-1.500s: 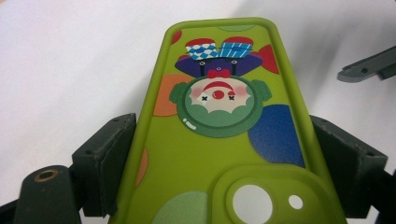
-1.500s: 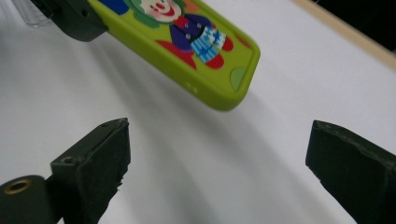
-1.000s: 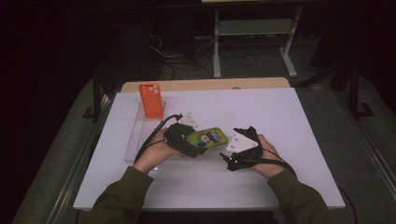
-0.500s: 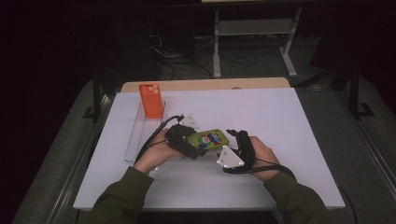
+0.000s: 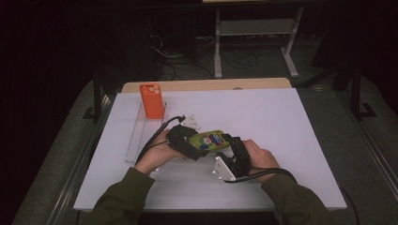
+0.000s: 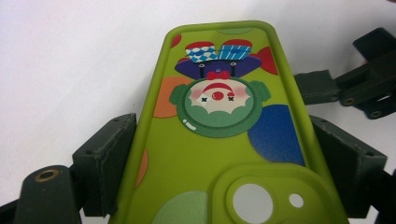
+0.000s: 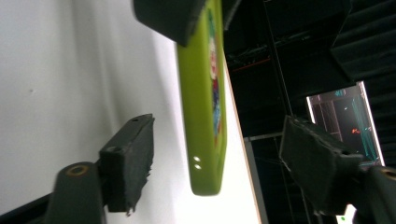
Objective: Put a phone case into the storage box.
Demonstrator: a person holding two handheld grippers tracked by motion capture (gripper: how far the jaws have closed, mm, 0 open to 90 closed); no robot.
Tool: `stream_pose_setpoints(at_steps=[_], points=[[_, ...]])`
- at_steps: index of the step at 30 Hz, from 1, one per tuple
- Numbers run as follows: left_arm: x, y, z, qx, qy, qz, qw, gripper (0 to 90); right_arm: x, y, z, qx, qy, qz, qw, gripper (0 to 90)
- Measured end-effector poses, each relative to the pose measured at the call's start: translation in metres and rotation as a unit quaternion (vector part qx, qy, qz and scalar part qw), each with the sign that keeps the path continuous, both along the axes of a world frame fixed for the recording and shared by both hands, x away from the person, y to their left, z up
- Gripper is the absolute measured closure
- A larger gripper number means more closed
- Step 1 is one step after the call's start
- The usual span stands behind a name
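A green phone case (image 5: 212, 139) printed with a clown (image 6: 219, 116) hangs just above the white table. My left gripper (image 5: 199, 143) is shut on it, and its pads (image 6: 112, 144) press both long sides near the camera cut-out. My right gripper (image 5: 233, 146) has come to the case's free end, turned on its side. Its jaws have just been closing. The case's end (image 7: 203, 116) stands edge-on between them, with a gap to each pad (image 7: 135, 154). The right gripper's jaws (image 6: 355, 84) also show beyond the case in the left gripper view.
An orange phone case (image 5: 152, 100) stands upright at the far end of a clear ribbed tray (image 5: 138, 138) on the left of the white table (image 5: 281, 122). A wooden board edge (image 5: 206, 85) lies behind the table.
My right gripper has moved left to the green case and rolled onto its side, so its jaws now flank the case's end. The left gripper and the case have stayed put.
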State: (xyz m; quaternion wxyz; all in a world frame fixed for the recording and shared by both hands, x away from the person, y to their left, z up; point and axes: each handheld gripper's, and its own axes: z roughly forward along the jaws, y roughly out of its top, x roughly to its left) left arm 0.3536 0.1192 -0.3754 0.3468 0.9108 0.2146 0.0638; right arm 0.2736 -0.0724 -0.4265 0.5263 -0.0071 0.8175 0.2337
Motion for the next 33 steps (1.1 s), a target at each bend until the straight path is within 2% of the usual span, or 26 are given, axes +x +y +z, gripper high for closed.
stream_pose_setpoints(at_steps=[2, 11, 12, 14, 16, 17, 19, 20, 22, 25, 26, 29, 31, 33], points=[[-0.001, -0.001, 0.0, -0.007, 0.001, 0.004, 1.0, 15.0, 0.0, 0.002, -0.002, -0.012, -0.008, 0.0, 0.9999, 30.7], [-0.002, -0.002, 0.0, -0.005, 0.003, -0.003, 1.0, 15.0, -0.002, 0.006, -0.008, -0.025, -0.017, -0.005, 0.9995, 46.9], [-0.003, -0.003, 0.0, -0.016, 0.006, 0.004, 0.9998, 15.0, -0.001, 0.006, -0.008, -0.027, -0.017, -0.005, 0.9995, 48.2], [-0.003, -0.003, 0.0, -0.017, 0.005, 0.003, 0.9998, 15.0, -0.002, 0.007, -0.01, -0.03, -0.022, -0.004, 0.9993, 51.2], [-0.003, -0.003, 0.001, -0.012, 0.004, -0.001, 0.9999, 15.0, -0.002, 0.008, -0.011, -0.032, -0.028, -0.007, 0.9991, 54.9], [-0.003, -0.003, 0.001, -0.013, 0.006, -0.002, 0.9999, 15.0, 0.0, 0.009, -0.011, -0.041, -0.04, 0.004, 0.9984, 57.1], [-0.003, -0.003, 0.001, -0.011, 0.005, -0.003, 0.9999, 15.0, -0.001, 0.01, -0.012, -0.041, -0.037, 0.001, 0.9985, 60.2], [-0.003, -0.003, 0.001, -0.011, 0.005, -0.004, 0.9999, 15.0, -0.002, 0.011, -0.013, -0.033, -0.032, -0.008, 0.9989, 62.0], [-0.003, -0.003, 0.002, -0.009, 0.006, -0.005, 0.9999, 15.0, 0.0, 0.011, -0.013, -0.048, -0.043, 0.001, 0.9979, 64.2], [-0.003, -0.003, 0.002, -0.01, 0.006, -0.005, 0.9999, 15.0, -0.001, 0.011, -0.014, -0.048, -0.049, -0.002, 0.9977, 67.2], [-0.004, -0.004, 0.001, -0.016, 0.009, -0.002, 0.9998, 15.0, -0.001, 0.011, -0.014, -0.049, -0.05, -0.003, 0.9975, 68.9], [-0.004, -0.005, 0.001, -0.014, 0.009, -0.004, 0.9999, 14.9, -0.002, 0.01, -0.013, -0.053, -0.057, 0.0, 0.997, 74.3], [-0.003, -0.004, 0.001, -0.003, 0.005, -0.012, 0.9999, 14.8, -0.002, 0.011, -0.013, -0.054, -0.058, -0.002, 0.9969, 75.2], [-0.003, -0.004, 0.001, -0.005, 0.006, -0.012, 0.9999, 14.6, -0.003, 0.011, -0.013, -0.056, -0.061, -0.004, 0.9966, 75.4]])
